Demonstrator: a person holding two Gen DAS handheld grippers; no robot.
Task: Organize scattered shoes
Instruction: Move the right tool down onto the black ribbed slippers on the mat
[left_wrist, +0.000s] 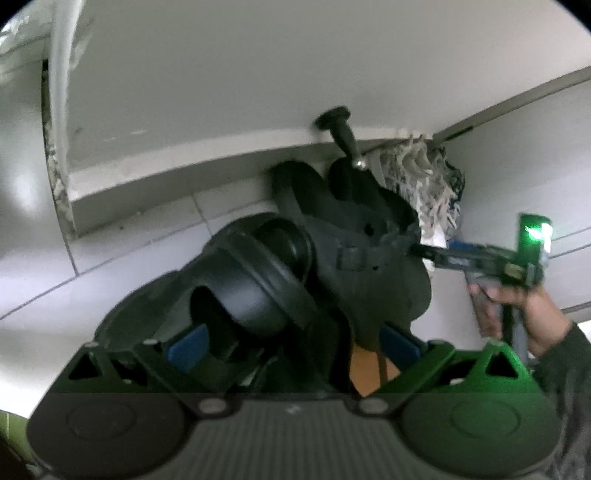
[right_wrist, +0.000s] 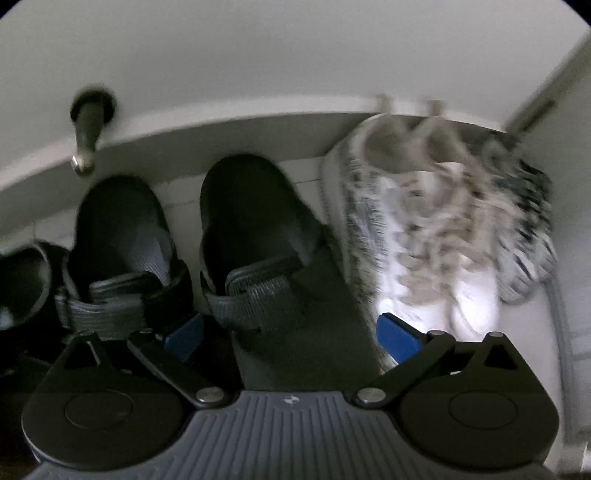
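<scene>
A black slide sandal (left_wrist: 251, 288) fills the space right in front of my left gripper (left_wrist: 293, 345), whose blue pads stand wide apart on either side of it, open. Behind it a black strapped sandal (left_wrist: 369, 240) rests against the wall. My right gripper (left_wrist: 424, 252), held by a hand (left_wrist: 524, 306), reaches that sandal's strap from the right. In the right wrist view my right gripper (right_wrist: 291, 334) is open around the heel of a black sandal with a grey strap (right_wrist: 258, 258). Its mate (right_wrist: 118, 236) lies to the left.
A pair of white and grey patterned sneakers (right_wrist: 424, 221) stands to the right of the sandals, toes to the white wall ledge (right_wrist: 221, 129); they also show behind the sandals (left_wrist: 424, 184). A black doorstop peg (left_wrist: 340, 125) sticks out above. White floor tiles (left_wrist: 129, 236) lie to the left.
</scene>
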